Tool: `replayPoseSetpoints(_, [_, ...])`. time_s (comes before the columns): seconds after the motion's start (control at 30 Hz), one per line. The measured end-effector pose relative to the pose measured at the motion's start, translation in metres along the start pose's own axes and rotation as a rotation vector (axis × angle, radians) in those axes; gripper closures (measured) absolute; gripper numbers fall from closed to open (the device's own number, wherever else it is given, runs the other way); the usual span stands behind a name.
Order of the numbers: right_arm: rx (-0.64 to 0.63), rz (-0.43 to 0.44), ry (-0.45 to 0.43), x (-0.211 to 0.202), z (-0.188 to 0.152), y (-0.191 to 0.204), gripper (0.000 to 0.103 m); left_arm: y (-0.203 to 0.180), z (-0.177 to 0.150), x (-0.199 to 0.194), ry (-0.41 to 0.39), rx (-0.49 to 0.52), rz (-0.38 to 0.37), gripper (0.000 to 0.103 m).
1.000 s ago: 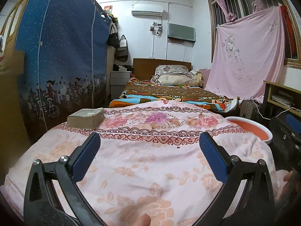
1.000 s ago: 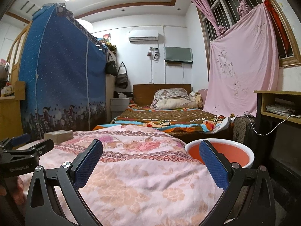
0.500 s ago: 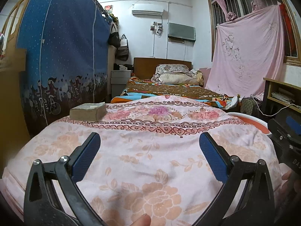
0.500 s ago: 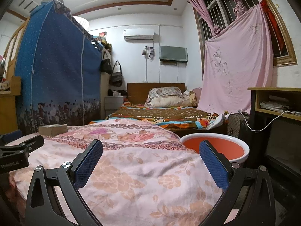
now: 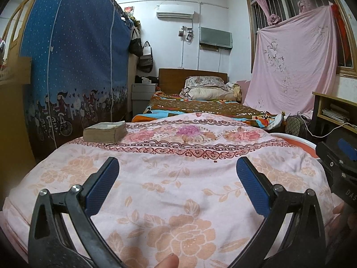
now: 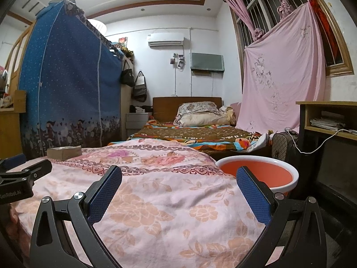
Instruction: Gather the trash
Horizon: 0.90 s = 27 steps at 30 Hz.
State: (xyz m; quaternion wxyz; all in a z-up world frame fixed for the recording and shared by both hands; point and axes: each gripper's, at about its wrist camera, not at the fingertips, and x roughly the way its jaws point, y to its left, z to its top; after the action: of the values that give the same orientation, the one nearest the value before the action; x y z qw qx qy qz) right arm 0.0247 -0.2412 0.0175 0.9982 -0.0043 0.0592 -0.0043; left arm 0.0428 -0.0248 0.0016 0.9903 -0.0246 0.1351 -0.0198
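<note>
My left gripper (image 5: pixel 177 174) is open and empty, low over the near end of a surface covered by a pink floral cloth (image 5: pixel 178 192). My right gripper (image 6: pixel 178 183) is open and empty over the same cloth's (image 6: pixel 156 201) right part. An orange basin with a white rim (image 6: pixel 258 174) stands to the right of the cloth; its rim also shows in the left wrist view (image 5: pixel 296 141). No loose trash shows on the cloth. The left gripper's body appears in the right wrist view (image 6: pixel 20 178), and the right gripper's body in the left wrist view (image 5: pixel 339 165).
A thick worn book (image 5: pixel 104 131) lies at the cloth's far left, also in the right wrist view (image 6: pixel 64 151). A blue fabric wardrobe (image 5: pixel 73 67) stands on the left. A bed (image 5: pixel 200 107) lies behind. A wooden desk (image 6: pixel 328 120) and a dark bag (image 6: pixel 283 147) are on the right.
Both grippers have sunk lower and tilted upward, so the cloth fills less of each view and more wall and ceiling show. Both stay open and empty.
</note>
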Motion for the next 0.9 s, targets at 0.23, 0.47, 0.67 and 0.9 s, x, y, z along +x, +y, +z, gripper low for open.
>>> replayPoseSetpoints(0.23, [0.001,0.000,0.000,0.0000,0.0000,0.0000,0.000,-0.0001,0.0007,-0.0010,-0.004,0.004,-0.001,0.011])
replayPoseSetpoints(0.47, [0.002,0.001,0.003,0.0004,-0.0009,0.0012,0.000,-0.0007,0.0038,-0.0026,-0.009,0.007,-0.002,0.011])
replayPoseSetpoints(0.67, [0.003,0.001,0.002,0.0006,-0.0007,0.0011,0.000,-0.0009,0.0034,-0.0026,-0.008,0.008,-0.001,0.011])
replayPoseSetpoints(0.9, [0.003,0.001,0.003,0.0004,-0.0006,0.0006,0.000,-0.0006,0.0038,-0.0026,-0.010,0.008,-0.001,0.011])
